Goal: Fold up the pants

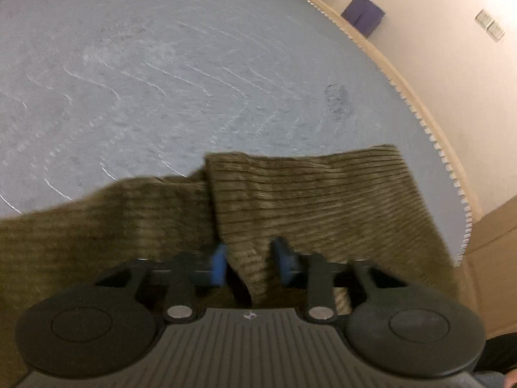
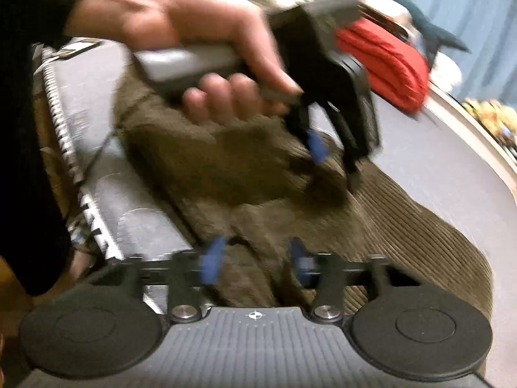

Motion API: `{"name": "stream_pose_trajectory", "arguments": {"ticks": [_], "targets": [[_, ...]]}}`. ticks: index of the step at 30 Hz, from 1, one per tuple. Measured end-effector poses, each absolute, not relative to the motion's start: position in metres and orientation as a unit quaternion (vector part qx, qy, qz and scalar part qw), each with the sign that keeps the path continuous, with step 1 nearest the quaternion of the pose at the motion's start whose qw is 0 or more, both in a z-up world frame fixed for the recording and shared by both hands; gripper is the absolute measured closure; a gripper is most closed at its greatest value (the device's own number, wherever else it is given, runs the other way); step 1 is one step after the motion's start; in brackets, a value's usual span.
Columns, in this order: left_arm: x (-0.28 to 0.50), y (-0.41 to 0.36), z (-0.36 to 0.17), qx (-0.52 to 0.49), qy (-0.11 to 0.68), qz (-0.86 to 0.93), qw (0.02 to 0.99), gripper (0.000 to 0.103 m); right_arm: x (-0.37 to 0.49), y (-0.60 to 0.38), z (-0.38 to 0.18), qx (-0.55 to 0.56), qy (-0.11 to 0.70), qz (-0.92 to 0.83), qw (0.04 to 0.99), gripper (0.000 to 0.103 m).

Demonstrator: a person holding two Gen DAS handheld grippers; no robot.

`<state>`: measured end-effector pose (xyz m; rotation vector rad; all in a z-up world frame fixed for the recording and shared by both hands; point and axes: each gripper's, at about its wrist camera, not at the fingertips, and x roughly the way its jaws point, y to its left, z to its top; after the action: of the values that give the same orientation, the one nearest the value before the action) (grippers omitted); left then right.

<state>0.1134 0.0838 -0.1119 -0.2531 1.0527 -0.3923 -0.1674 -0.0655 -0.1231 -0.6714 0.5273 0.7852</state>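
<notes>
Blur smears both views. Olive corduroy pants (image 1: 307,200) lie on the grey-blue mattress (image 1: 161,64), near its edge. A raised fold stands between the left gripper (image 1: 250,263)'s narrow jaws; contact unclear. Right gripper (image 2: 253,258) straddles cloth likewise. Hand (image 2: 206,42) hides the fabric behind it.

The olive corduroy pants (image 1: 290,200) lie at the near edge of the grey-blue mattress (image 1: 194,64); folded red cloth (image 2: 387,61) lies behind them.
</notes>
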Motion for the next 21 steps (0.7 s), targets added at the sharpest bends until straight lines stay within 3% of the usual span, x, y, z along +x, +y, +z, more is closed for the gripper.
{"name": "stream_pose_trajectory", "arguments": {"ticks": [1, 3, 5, 8, 12, 14, 15, 17, 18, 19, 21], "targets": [[0.114, 0.089, -0.106, -0.131, 0.490, -0.178, 0.843, 0.087, -0.173, -0.064, -0.124, -0.330, 0.237, 0.372, 0.835, 0.091], [0.110, 0.099, -0.089, -0.160, 0.465, -0.176, 0.853, 0.088, -0.182, -0.063, -0.122, -0.353, 0.217, 0.382, 0.826, 0.095], [0.101, 0.096, -0.077, -0.117, 0.432, -0.189, 0.874, 0.087, -0.190, -0.067, -0.120, -0.359, 0.202, 0.390, 0.824, 0.103], [0.096, 0.081, -0.096, 0.010, 0.465, -0.164, 0.870, 0.074, -0.194, -0.072, -0.131, -0.362, 0.210, 0.403, 0.814, 0.103], [0.080, 0.074, -0.071, 0.046, 0.409, -0.134, 0.901, 0.062, -0.204, -0.079, -0.127, -0.357, 0.203, 0.395, 0.822, 0.102], [0.069, 0.067, -0.053, 0.066, 0.366, -0.129, 0.919, 0.057, -0.203, -0.089, -0.110, -0.309, 0.208, 0.394, 0.840, 0.096], [0.066, 0.061, -0.046, 0.068, 0.355, -0.138, 0.922, 0.057, -0.199, -0.096, -0.100, -0.282, 0.213, 0.387, 0.852, 0.087], [0.057, 0.051, -0.042, 0.072, 0.350, -0.165, 0.919, 0.057, -0.192, -0.112, -0.082, -0.220, 0.220, 0.353, 0.882, 0.058], [0.054, 0.045, -0.043, 0.079, 0.352, -0.173, 0.916, 0.057, -0.187, -0.121, -0.073, -0.190, 0.218, 0.321, 0.902, 0.037], [0.052, 0.039, -0.047, 0.090, 0.357, -0.180, 0.912, 0.057, -0.183, -0.131, -0.065, -0.162, 0.215, 0.280, 0.922, 0.032], [0.051, 0.027, -0.059, 0.109, 0.366, -0.191, 0.904, 0.057, -0.170, -0.150, -0.055, -0.112, 0.226, 0.188, 0.949, 0.032]]}}
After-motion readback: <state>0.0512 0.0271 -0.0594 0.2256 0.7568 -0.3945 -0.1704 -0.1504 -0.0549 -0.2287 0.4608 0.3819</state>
